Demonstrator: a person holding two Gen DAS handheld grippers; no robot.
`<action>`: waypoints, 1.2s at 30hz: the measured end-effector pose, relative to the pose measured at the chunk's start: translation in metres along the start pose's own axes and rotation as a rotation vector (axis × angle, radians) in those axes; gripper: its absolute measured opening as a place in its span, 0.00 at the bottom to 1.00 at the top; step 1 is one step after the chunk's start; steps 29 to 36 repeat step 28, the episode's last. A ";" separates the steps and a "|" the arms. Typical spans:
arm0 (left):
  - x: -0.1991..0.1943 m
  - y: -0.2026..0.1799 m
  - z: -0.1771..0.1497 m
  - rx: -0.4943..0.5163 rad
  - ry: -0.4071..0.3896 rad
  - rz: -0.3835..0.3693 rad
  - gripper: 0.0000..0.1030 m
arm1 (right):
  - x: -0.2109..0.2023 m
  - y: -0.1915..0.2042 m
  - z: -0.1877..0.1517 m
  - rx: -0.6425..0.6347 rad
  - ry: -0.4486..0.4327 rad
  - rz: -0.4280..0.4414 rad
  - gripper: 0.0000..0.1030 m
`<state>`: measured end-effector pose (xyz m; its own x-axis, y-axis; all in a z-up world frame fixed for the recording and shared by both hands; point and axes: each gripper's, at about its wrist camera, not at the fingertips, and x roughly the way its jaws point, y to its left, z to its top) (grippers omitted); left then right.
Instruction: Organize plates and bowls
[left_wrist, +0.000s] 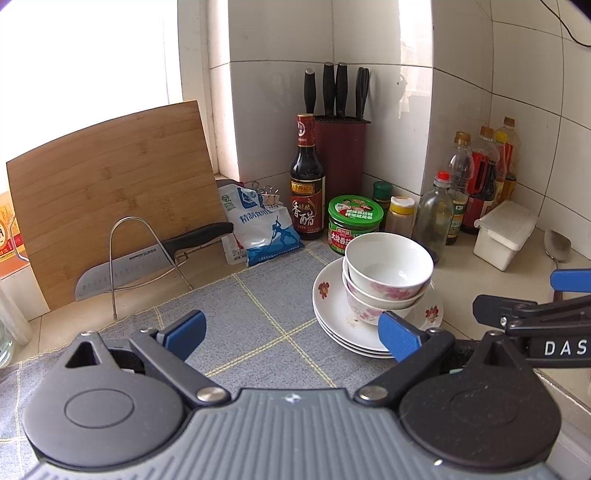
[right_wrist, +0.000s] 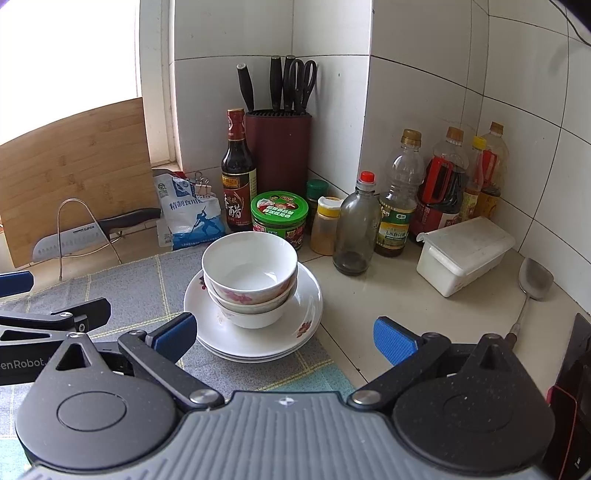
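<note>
Three white bowls with pink flowers (left_wrist: 388, 277) (right_wrist: 249, 280) are nested on a stack of three white floral plates (left_wrist: 332, 314) (right_wrist: 295, 328), at the right edge of a grey checked mat (left_wrist: 240, 314) (right_wrist: 110, 280). My left gripper (left_wrist: 291, 336) is open and empty, low over the mat, with the stack by its right finger. My right gripper (right_wrist: 284, 336) is open and empty, just in front of the stack. The right gripper also shows in the left wrist view (left_wrist: 532, 299), and the left gripper in the right wrist view (right_wrist: 44, 310).
Behind the stack stand a green-lidded jar (left_wrist: 354, 221) (right_wrist: 279, 218), a vinegar bottle (left_wrist: 306, 181) (right_wrist: 238, 173), a knife block (left_wrist: 341, 147) (right_wrist: 280, 147), several oil and sauce bottles (right_wrist: 443, 192) and a salt bag (left_wrist: 258, 229). A cutting board (left_wrist: 110, 192) with a knife (left_wrist: 147, 258) stands left. A white box (right_wrist: 463, 254) and spatula (right_wrist: 532, 284) lie right.
</note>
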<state>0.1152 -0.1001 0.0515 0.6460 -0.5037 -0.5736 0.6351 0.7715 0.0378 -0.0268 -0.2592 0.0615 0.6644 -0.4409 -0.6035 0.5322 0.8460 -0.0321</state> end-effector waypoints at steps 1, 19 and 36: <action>0.000 0.000 0.000 -0.001 0.000 0.001 0.96 | 0.000 0.000 0.000 0.000 -0.001 0.000 1.00; 0.000 -0.002 0.001 -0.004 -0.001 -0.001 0.96 | -0.002 -0.001 0.001 -0.002 -0.005 -0.006 1.00; 0.000 -0.003 0.001 0.000 -0.003 -0.004 0.96 | -0.004 -0.002 0.001 -0.003 -0.009 -0.013 1.00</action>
